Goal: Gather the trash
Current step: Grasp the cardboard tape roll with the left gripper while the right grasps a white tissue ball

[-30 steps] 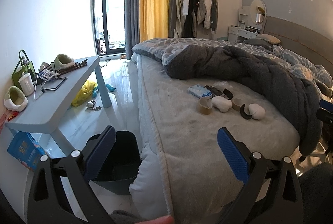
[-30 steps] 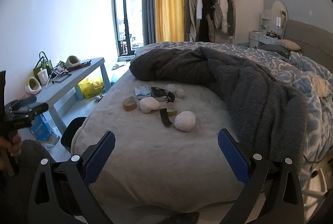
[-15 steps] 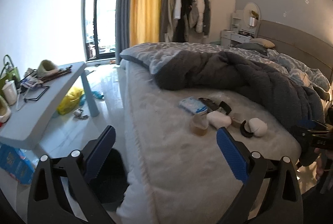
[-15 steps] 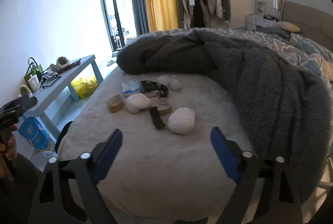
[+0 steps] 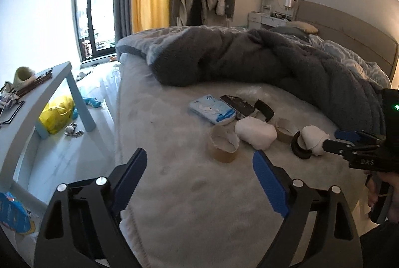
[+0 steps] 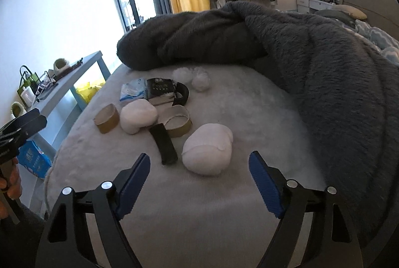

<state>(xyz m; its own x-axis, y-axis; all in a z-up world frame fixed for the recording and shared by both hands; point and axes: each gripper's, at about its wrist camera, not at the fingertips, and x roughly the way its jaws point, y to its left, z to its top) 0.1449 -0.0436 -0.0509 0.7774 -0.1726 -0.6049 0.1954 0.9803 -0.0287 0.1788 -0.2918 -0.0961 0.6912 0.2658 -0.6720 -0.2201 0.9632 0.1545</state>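
Observation:
Trash lies in a cluster on the grey bed (image 5: 174, 193). It includes a brown tape roll (image 5: 223, 147) (image 6: 107, 118), a second roll (image 6: 178, 121), two white wads (image 5: 255, 132) (image 6: 208, 148), a blue tissue pack (image 5: 212, 108), a black box (image 6: 160, 90), a black strip (image 6: 163, 143) and two small white balls (image 6: 200, 80). My left gripper (image 5: 199, 158) is open, just short of the brown roll. My right gripper (image 6: 199, 163) is open too, and the nearest white wad sits just ahead of its fingers. Neither holds anything.
A dark grey blanket (image 6: 299, 43) is piled behind and to the right of the trash. A blue-grey side table (image 5: 37, 103) with clutter stands left of the bed, with a yellow bag (image 5: 58, 113) under it. A blue packet (image 6: 35, 156) lies on the floor.
Both grippers have moved in toward the trash on the bed. The left view has swung right, so the black bin by the bed has dropped out of sight.

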